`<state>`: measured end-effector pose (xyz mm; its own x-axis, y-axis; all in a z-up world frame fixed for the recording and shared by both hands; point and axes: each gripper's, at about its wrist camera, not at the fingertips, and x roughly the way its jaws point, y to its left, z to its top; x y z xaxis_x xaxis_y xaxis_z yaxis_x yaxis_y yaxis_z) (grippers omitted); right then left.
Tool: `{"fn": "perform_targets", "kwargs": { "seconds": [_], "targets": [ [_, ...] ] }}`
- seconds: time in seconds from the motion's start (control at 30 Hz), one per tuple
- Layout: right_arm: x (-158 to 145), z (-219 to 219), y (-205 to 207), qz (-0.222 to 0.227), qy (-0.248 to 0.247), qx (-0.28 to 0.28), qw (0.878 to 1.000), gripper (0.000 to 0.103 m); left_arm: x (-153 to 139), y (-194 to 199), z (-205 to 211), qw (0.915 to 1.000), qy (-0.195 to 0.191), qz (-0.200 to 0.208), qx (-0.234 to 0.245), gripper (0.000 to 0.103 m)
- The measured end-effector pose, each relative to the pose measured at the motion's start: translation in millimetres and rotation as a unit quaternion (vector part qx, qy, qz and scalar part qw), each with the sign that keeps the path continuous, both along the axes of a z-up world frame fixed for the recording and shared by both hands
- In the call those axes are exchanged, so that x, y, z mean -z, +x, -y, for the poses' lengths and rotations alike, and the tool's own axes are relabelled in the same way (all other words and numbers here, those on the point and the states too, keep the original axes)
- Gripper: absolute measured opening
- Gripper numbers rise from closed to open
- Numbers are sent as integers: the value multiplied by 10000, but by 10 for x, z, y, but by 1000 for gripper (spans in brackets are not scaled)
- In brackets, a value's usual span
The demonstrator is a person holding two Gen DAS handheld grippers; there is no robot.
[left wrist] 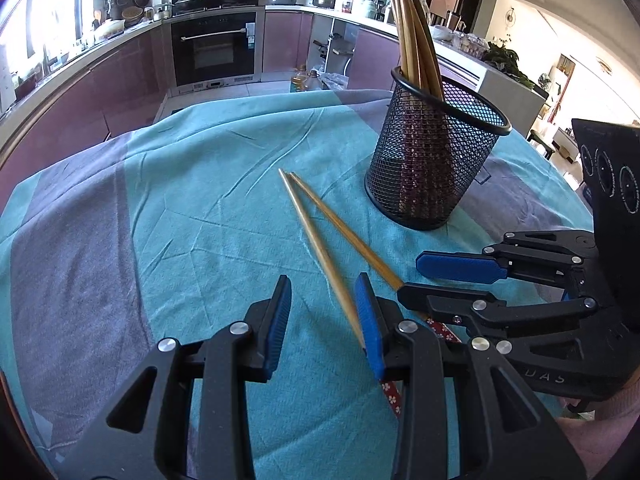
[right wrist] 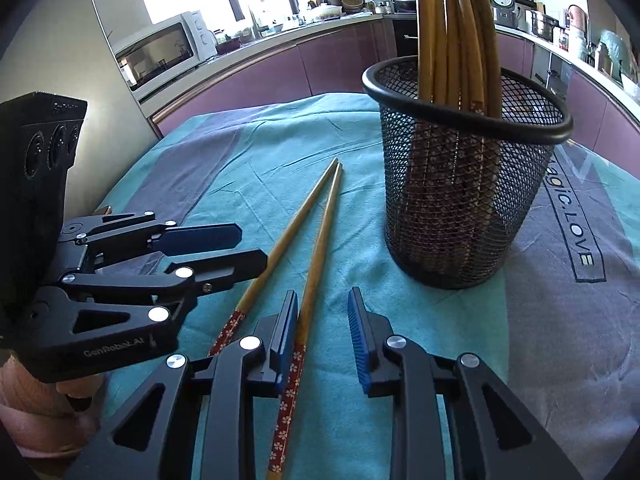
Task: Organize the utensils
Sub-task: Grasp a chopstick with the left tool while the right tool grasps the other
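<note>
Two bamboo chopsticks with red flowered ends lie side by side on the teal cloth. One chopstick (left wrist: 320,248) runs between the jaws of my left gripper (left wrist: 324,312), close to the right pad; the jaws are open with a wide gap. The other chopstick (right wrist: 320,248) lies between the jaws of my right gripper (right wrist: 322,332), against the left pad and apart from the right one, so that gripper is open too. A black mesh cup (left wrist: 424,184) (right wrist: 460,208) stands just beyond, holding several upright chopsticks (right wrist: 452,40). Each gripper shows in the other's view: right gripper (left wrist: 416,278), left gripper (right wrist: 246,248).
A teal and grey cloth (left wrist: 200,200) covers the table, with printed lettering (right wrist: 576,236) at the right. Kitchen counters, an oven (left wrist: 214,48) and a microwave (right wrist: 160,48) stand beyond the far edge. A hand in a pink sleeve (right wrist: 36,412) holds the left gripper.
</note>
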<state>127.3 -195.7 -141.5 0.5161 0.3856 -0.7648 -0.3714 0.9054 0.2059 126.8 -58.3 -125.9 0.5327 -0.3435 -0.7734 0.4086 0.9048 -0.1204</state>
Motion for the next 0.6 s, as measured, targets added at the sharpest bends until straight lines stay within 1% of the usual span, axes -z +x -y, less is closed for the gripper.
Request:
{"fn": "perform_targets", "kwargs": {
  "seconds": [0.23,0.33,0.47,0.6],
  "targets": [
    [8,25,26,-10,32,7,10000,23,61,148,86,9998,184,-69,-37,33],
    [3,33,36,-14,38,10,10000,23,69,192,109,9997,229,-58,-40,31],
    [6,23,44,2,29,9,10000,23,82,233,108,9998,185,-92,-78,24],
    [10,21,49,15,32,4,10000,23,100,167,87,9998,142,-107,-88,19]
  ]
}}
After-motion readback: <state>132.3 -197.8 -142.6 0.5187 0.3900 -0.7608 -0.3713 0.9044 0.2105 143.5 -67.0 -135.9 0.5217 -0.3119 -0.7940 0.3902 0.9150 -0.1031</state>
